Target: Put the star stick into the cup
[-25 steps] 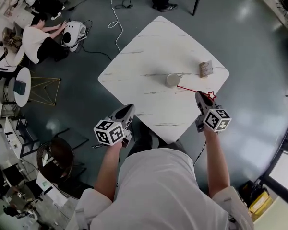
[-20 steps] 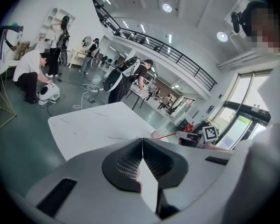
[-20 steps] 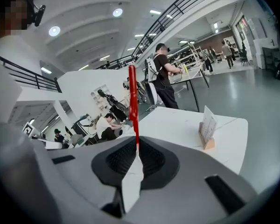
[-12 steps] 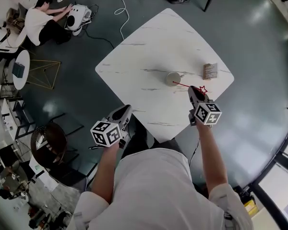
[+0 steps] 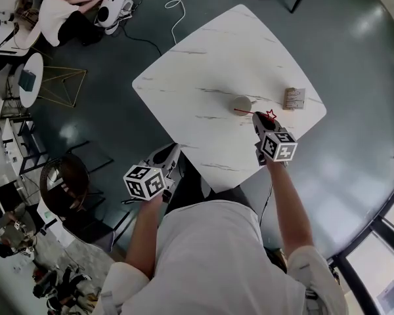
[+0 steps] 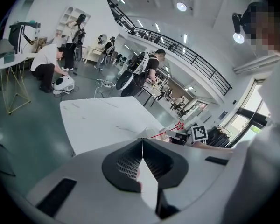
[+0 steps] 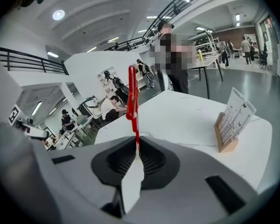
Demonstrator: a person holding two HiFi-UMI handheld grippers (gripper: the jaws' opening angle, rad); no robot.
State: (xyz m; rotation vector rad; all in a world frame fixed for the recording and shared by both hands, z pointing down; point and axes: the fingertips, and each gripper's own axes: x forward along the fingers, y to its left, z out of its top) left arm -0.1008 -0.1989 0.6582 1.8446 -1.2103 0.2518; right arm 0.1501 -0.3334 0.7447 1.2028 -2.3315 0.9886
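Our right gripper (image 5: 259,117) pinches the thin red star stick (image 5: 246,112), pointing left at the small grey round cup (image 5: 241,102) just beside; our farther left gripper (image 5: 173,152) is closed, empty.

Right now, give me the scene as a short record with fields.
cup: upright on the table
star stick: red, far end at the cup, not clearly inside
right gripper: jaws shut on star stick
left gripper: jaws shut, empty, off the table's edge
card stand: right of cup in head view, apart
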